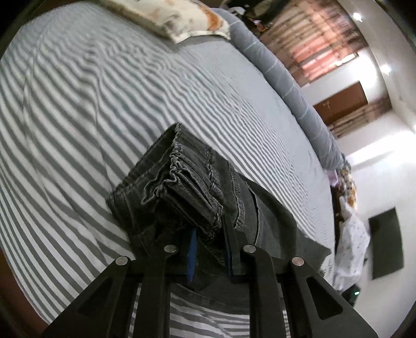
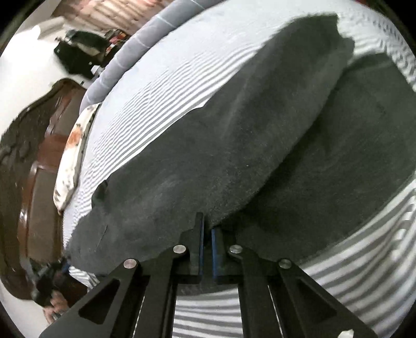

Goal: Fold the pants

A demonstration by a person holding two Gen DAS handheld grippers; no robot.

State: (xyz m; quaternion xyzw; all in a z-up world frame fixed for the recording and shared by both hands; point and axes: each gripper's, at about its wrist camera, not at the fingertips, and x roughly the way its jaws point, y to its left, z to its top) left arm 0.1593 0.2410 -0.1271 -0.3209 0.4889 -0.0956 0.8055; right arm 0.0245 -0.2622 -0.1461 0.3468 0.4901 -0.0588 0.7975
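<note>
1. Gripping a bunched stack of hems, the left hand-held gripper (image 1: pixel 209 234) is clamping the dark grey denim pants (image 1: pixel 182 187) between its blue-lined fingers (image 1: pixel 193 249) in the left wrist view. The frayed leg ends are sticking out past the fingertips, layered one on another, and the cloth is hanging above the grey-and-white striped bed sheet (image 1: pixel 104 104).
2. In the same view a cream pillow with orange blotches (image 1: pixel 182 18) is lying at the far end of the bed, and a long grey rolled bolster (image 1: pixel 286 85) is running along the bed's far edge.
3. In the right wrist view the right hand-held gripper (image 2: pixel 206 228) is standing almost fully closed, its blue pads pinching a thin edge of the dark grey denim pants (image 2: pixel 234 143). The cloth is spreading away from the fingers as a broad, blurred sheet over the striped bed sheet (image 2: pixel 364 260), with one fold lying across another.
4. Here the blotched pillow (image 2: pixel 75 145) is showing at the left edge of the bed, just beside a dark brown wooden headboard (image 2: pixel 39 130), and the bolster (image 2: pixel 135 41) is lying above it.
</note>
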